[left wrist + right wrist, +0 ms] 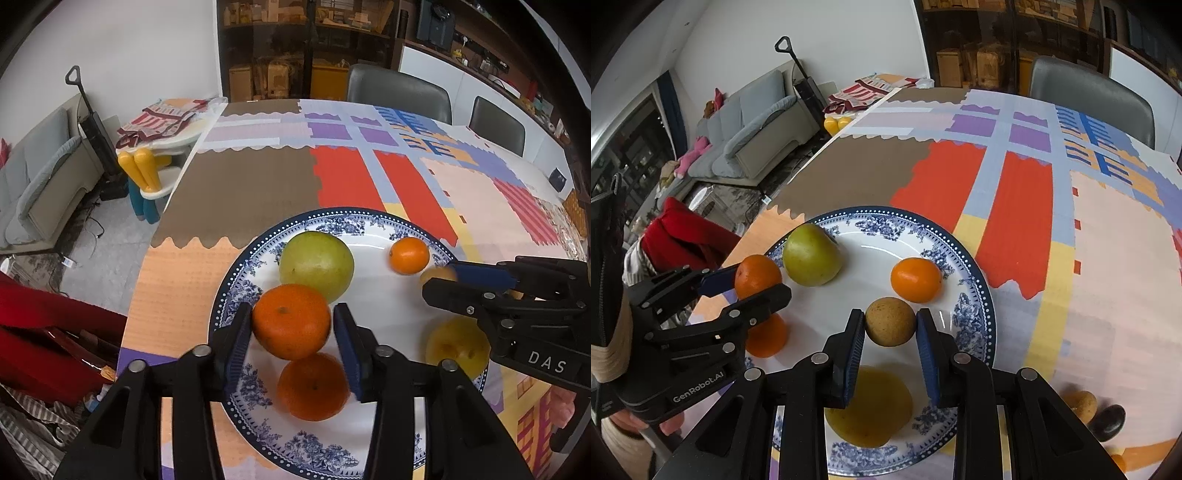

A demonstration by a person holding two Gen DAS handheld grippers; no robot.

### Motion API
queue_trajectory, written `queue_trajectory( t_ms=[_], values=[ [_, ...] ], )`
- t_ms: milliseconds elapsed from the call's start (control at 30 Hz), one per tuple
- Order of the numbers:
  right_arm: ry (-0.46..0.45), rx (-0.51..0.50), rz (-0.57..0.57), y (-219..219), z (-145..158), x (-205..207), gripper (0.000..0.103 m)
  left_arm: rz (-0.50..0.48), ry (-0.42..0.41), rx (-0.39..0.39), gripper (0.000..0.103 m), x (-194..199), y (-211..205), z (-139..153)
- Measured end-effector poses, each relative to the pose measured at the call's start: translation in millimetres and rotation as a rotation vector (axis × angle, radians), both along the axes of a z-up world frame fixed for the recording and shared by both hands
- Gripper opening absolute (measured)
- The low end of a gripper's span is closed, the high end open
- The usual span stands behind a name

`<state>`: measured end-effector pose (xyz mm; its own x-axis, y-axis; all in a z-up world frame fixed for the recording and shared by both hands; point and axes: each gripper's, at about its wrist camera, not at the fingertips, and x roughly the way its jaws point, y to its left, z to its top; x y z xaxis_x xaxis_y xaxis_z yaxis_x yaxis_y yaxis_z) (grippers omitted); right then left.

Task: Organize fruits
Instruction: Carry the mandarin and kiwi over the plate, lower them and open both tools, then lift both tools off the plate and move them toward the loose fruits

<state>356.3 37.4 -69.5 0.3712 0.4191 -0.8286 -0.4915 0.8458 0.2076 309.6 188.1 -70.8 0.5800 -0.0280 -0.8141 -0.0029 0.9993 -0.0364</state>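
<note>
Two tools engaged | your left gripper point(291, 328) clamps an orange point(291, 320) above the plate point(236, 291) | your right gripper point(890, 328) pinches a brown fruit point(890, 322) between its pads

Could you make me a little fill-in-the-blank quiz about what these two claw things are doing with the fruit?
1. The left gripper has its pads around an ____ mandarin.
2. The right gripper is shut on a small ____ fruit.
3. The fruits sit on a white plate with a ____ floral rim.
4. The biggest fruit at the plate's far side is a ____ apple.

Missing words: orange; brown; blue; green
</note>
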Motion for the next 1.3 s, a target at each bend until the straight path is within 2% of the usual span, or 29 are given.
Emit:
queue_trajectory(
  t_ms=[167,333,400,467,567,667,800,867,1033,1100,1300],
  values=[
    [-0.006,0.005,-0.011,-1,4,0,0.038,0.000,-0.007,0.006,0.051,-1,-2,4],
    [-0.028,0.004,-0.017,-5,12,-8,0.038,-0.001,-0.027,0.013,0.052,-9,-6,13],
    [-0.045,0.000,-0.020,-8,17,-13,0.039,-0.004,-0.039,0.016,0.059,-14,-9,18],
    [-0.069,-0.006,-0.025,-11,23,-18,0.047,-0.004,-0.057,0.021,0.059,-20,-12,24],
    [-0.106,-0.015,-0.036,-17,32,-26,0.047,-0.003,-0.075,0.028,0.061,-27,-18,31],
    [-0.136,-0.024,-0.053,-26,41,-37,0.056,-0.008,-0.099,0.036,0.063,-36,-25,42],
    [-0.178,-0.030,-0.068,-38,55,-51,0.057,-0.018,-0.139,0.038,0.065,-49,-36,57],
    [-0.191,-0.019,-0.079,-45,61,-58,0.063,-0.025,-0.159,0.037,0.066,-55,-42,65],
    [-0.229,-0.004,-0.105,-63,77,-75,0.064,-0.039,-0.212,0.053,0.070,-73,-58,83],
    [-0.244,0.000,-0.118,-72,82,-83,0.068,-0.047,-0.234,0.064,0.071,-80,-66,89],
    [-0.272,0.009,-0.151,-95,90,-98,0.069,-0.082,-0.256,0.084,0.074,-93,-89,95]
  ],
)
